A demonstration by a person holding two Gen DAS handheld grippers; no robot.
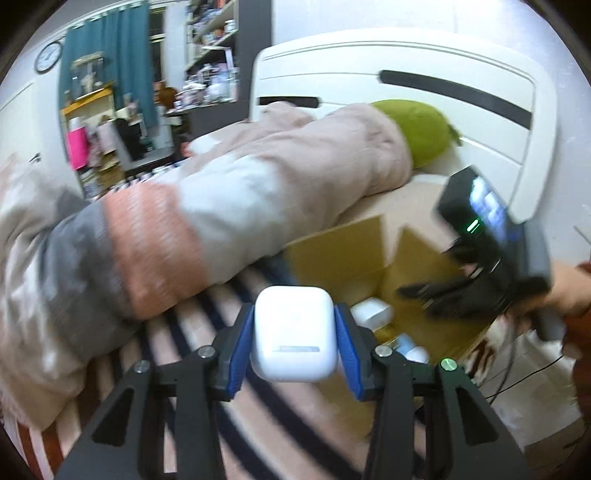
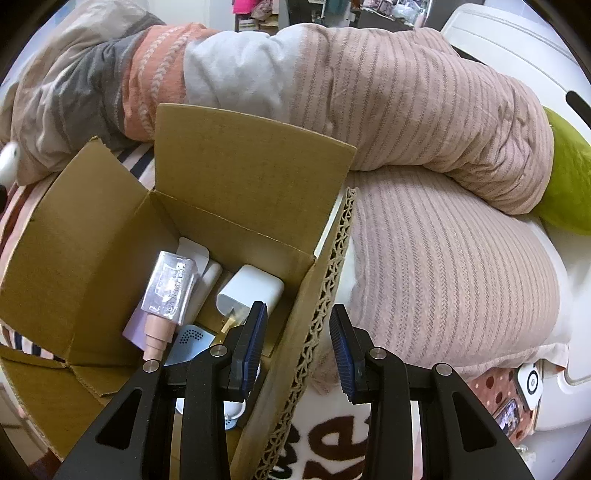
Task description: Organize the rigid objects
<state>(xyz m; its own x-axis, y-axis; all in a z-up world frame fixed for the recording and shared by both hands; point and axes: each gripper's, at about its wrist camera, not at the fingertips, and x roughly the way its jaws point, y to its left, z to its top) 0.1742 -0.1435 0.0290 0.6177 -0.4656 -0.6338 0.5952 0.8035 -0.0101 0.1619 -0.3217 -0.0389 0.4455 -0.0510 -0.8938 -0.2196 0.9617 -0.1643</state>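
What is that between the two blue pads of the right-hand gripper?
In the right wrist view, the cardboard box's corrugated side flap edge stands between the open right gripper's pads.

Place: home bedroom | Evidence: bed headboard [image 1: 406, 70], rumpled blankets [image 2: 406, 92], curtain [image 1: 110, 48], cluttered shelves [image 1: 214, 33]

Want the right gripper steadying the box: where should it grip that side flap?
Probably the upright flap of the cardboard box, from above: its corrugated edge already stands between the right gripper's open jaws, thin enough to pinch.
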